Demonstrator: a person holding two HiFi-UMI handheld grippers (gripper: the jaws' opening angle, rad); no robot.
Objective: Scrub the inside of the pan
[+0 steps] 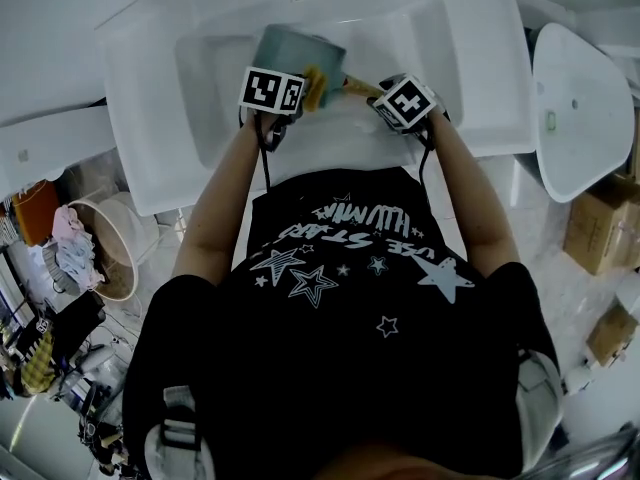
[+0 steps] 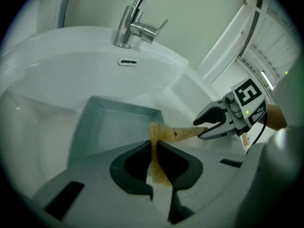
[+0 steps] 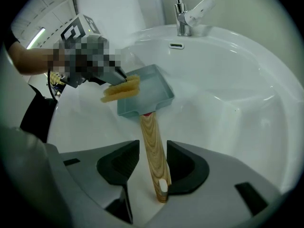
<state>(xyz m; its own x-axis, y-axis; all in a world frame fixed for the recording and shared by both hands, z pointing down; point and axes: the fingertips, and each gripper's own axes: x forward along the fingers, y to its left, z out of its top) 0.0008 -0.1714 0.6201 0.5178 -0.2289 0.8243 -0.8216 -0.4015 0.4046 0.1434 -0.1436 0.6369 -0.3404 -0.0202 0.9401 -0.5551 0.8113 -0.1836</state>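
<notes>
A teal square pan [image 1: 295,56] with a wooden handle [image 3: 152,146] is tilted up inside the white sink [image 1: 150,118]. My right gripper [image 3: 153,160] is shut on the far end of that handle; the handle lies against the right pad. In the left gripper view the right gripper [image 2: 202,127] bites the handle [image 2: 187,133] from the right. My left gripper [image 2: 154,148] is shut on a thin yellow sponge [image 2: 156,170]. The sponge [image 3: 121,90] sits at the pan's [image 3: 152,91] near rim beside the handle root. The pan's inside [image 2: 114,127] looks wet and bare.
A chrome faucet [image 2: 130,25] stands at the sink's back, above an overflow slot [image 2: 127,61]. Beside the sink on the right is a second white basin [image 1: 580,108], with cardboard boxes [image 1: 600,228] below it. A bin [image 1: 105,243] with cloths is on the floor at left.
</notes>
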